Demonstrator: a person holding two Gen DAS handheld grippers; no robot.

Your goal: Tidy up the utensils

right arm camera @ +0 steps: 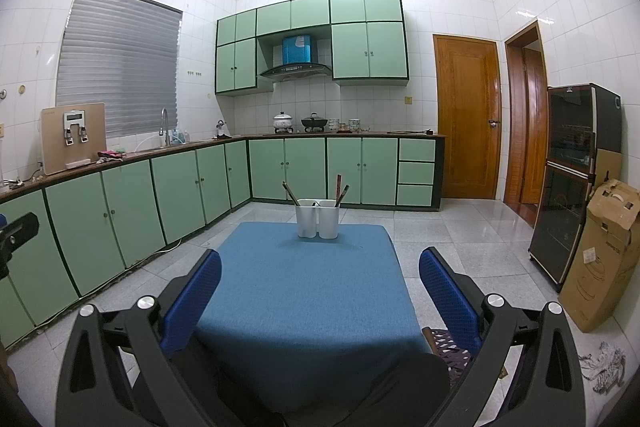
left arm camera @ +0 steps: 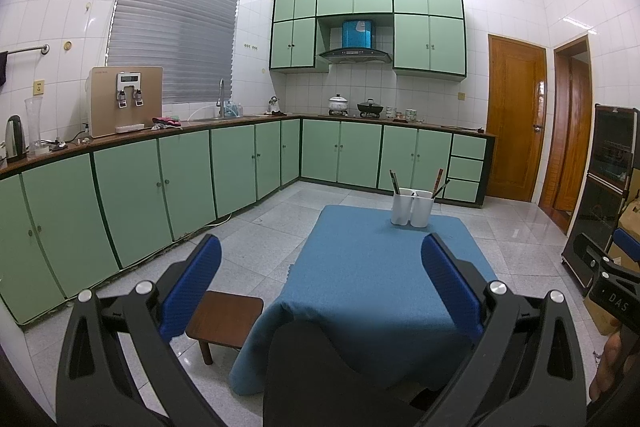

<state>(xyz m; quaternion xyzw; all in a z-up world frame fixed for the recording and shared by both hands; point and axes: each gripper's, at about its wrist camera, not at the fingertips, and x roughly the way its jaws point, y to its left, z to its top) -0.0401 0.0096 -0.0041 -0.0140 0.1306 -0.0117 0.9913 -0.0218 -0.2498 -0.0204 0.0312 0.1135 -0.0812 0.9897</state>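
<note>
Where the blue-clothed desk [right arm camera: 304, 291] fills the lower middle of both frames, the following stand:

Item: holder [right arm camera: 317, 218], white, two joined cups, upright at the desk's far edge, centre of frame. Also in the left view [left arm camera: 412, 207].
Item: utensils [right arm camera: 341, 191], dark sticks, likely chopsticks; one lot leans left out of the left cup, another leans right out of the right cup. Number too small to tell.
Item: left tongs [left arm camera: 320, 279], jaws wide apart, nothing between them, low in frame, well short of the holder.
Item: right tongs [right arm camera: 320, 283], jaws likewise apart and bare, well short of the holder.
Item: stool [left arm camera: 224, 319], wooden, on the floor at lower left of the desk.

Remarks: no loose utensil shows on the cloth; all seen already sit in the cups. This fits either sticks awaiting sorting between cups or sticks already sorted. Any grip would do best high on a stick's shaft, drawn along its lean, so the light holder does not tip.
</note>
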